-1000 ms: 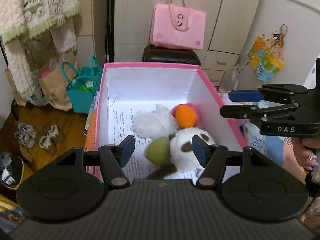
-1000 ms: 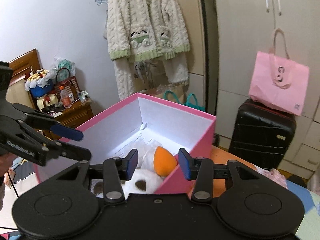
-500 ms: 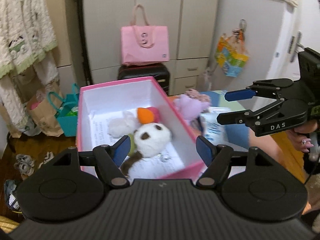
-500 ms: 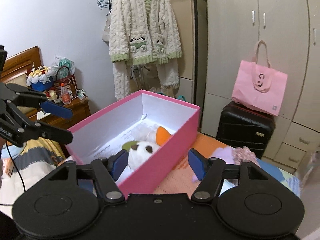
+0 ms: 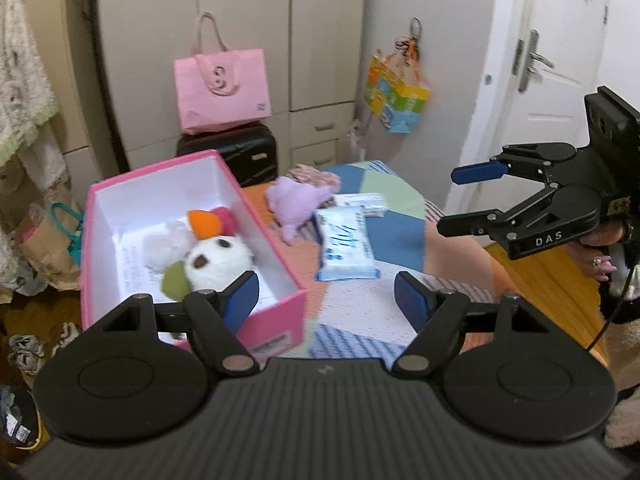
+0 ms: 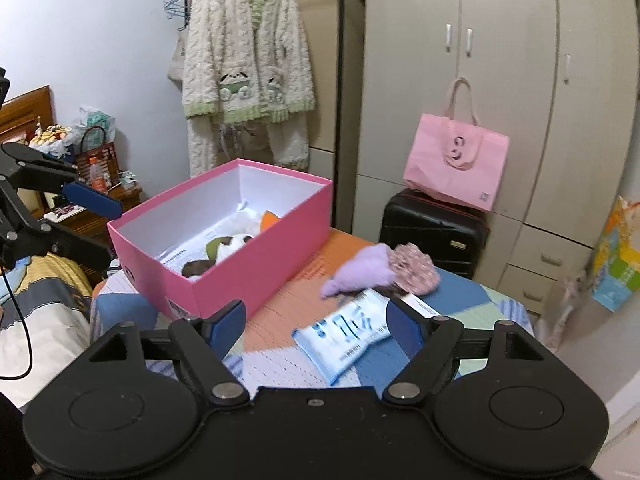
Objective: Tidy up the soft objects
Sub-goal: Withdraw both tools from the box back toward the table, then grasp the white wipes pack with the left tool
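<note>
A pink box (image 5: 276, 320) (image 6: 256, 256) stands on the left of a patchwork-covered table and holds several soft toys, among them a white plush with brown spots (image 5: 218, 258), an orange one (image 5: 206, 222) and a green one (image 5: 176, 280). A purple plush (image 5: 294, 202) (image 6: 360, 270), a floral pink soft item (image 6: 414, 268) and a white-blue tissue pack (image 5: 346, 248) (image 6: 346, 334) lie on the table right of the box. My left gripper (image 5: 326, 300) is open and empty above the table's near side. My right gripper (image 6: 314, 324) is open and empty, and shows at the right of the left wrist view (image 5: 466, 200).
A black suitcase (image 6: 434, 232) with a pink tote bag (image 6: 456, 164) on it stands behind the table by the wardrobe. A cream cardigan (image 6: 246, 76) hangs at the back left. A door (image 5: 556, 92) is at the right. Bags and shoes (image 5: 24, 348) lie on the floor left.
Both grippers have pulled back and up from the pink box and opened wider. The left view has swung right, so the purple plush and tissue pack now show.
</note>
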A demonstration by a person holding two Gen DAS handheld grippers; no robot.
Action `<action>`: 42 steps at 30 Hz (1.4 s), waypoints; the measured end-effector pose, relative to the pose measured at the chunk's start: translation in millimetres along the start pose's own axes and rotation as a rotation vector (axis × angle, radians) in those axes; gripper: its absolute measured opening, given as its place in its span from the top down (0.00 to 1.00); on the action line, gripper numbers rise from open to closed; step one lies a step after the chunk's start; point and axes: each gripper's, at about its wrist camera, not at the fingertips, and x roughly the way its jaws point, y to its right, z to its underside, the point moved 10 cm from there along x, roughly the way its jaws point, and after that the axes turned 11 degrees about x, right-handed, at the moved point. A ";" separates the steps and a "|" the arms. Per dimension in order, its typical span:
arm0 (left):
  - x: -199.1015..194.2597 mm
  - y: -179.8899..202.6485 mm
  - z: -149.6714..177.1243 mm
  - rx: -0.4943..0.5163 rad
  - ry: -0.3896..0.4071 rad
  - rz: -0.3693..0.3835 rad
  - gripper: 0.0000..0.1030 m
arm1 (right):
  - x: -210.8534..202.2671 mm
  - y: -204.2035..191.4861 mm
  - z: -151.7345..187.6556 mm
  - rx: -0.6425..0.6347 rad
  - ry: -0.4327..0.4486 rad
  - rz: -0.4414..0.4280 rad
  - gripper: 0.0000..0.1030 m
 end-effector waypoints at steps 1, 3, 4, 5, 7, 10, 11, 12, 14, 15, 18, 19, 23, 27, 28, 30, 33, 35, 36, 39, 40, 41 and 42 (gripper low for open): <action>2.4 5.0 -0.2 0.002 -0.004 0.013 0.28 | -2.4 3.2 2.5 0.007 0.002 0.004 0.21; 8.7 15.7 -0.6 0.005 -0.014 0.035 0.28 | -5.9 10.9 6.6 0.020 0.005 0.011 0.20; 13.0 20.8 -0.8 0.006 -0.018 0.043 0.28 | -7.5 14.1 8.4 0.025 0.006 0.013 0.20; 16.6 25.6 -1.7 0.008 -0.023 0.053 0.28 | -8.9 18.1 10.8 0.030 0.008 0.017 0.20; 24.0 36.2 -3.9 0.014 -0.031 0.067 0.28 | -10.9 27.8 13.9 0.046 0.013 0.025 0.20; 35.9 47.9 -6.4 0.028 -0.043 0.076 0.28 | -11.8 42.4 16.8 0.078 0.014 0.028 0.20; 40.3 50.6 -7.2 0.030 -0.048 0.076 0.28 | -11.5 46.8 18.7 0.088 0.012 0.025 0.20; 45.5 53.5 -8.0 0.030 -0.053 0.077 0.28 | -10.9 50.0 21.6 0.096 0.009 0.023 0.20; 56.2 58.0 -9.8 0.024 -0.061 0.085 0.28 | -6.6 56.8 27.2 0.101 -0.004 0.016 0.20; 61.8 58.9 -11.0 0.016 -0.066 0.089 0.28 | -4.5 59.6 30.3 0.100 -0.009 0.015 0.20; 77.9 61.7 -13.6 0.000 -0.075 0.099 0.28 | 3.6 65.9 40.0 0.091 -0.026 0.006 0.20; 85.4 61.9 -15.2 -0.005 -0.078 0.099 0.28 | 6.9 66.9 44.0 0.089 -0.032 0.000 0.20; 110.4 60.8 -17.4 -0.015 -0.089 0.082 0.28 | 23.3 67.8 56.8 0.073 -0.042 -0.020 0.20; 139.2 55.2 -13.9 -0.088 -0.107 0.108 0.28 | 42.3 59.6 67.2 0.049 -0.019 -0.016 0.20; 146.3 54.5 -13.3 -0.101 -0.112 0.112 0.28 | 48.3 56.7 70.2 0.037 -0.020 -0.018 0.20; 158.8 52.9 -13.6 -0.108 -0.114 0.105 0.28 | 59.7 52.9 76.1 0.020 -0.034 -0.032 0.20; 175.5 50.4 -15.6 -0.106 -0.117 0.083 0.28 | 78.2 51.5 82.1 0.021 -0.061 -0.038 0.20; 185.7 48.1 -16.0 -0.110 -0.121 0.066 0.28 | 89.9 49.2 82.6 0.017 -0.067 -0.048 0.20; 192.4 46.6 -16.1 -0.110 -0.125 0.057 0.28 | 94.6 47.8 83.1 0.012 -0.068 -0.049 0.20; 207.9 41.5 -16.2 -0.112 -0.133 0.030 0.28 | 109.8 45.0 81.7 -0.009 -0.063 -0.037 0.20; 212.3 38.6 -16.1 -0.116 -0.137 0.020 0.28 | 114.2 44.2 81.3 -0.015 -0.063 -0.033 0.20; 216.3 35.8 -16.1 -0.119 -0.141 0.006 0.28 | 118.5 43.7 80.7 -0.017 -0.064 -0.032 0.20; 220.4 32.3 -16.3 -0.118 -0.144 -0.017 0.28 | 121.5 42.9 79.8 -0.014 -0.064 -0.037 0.20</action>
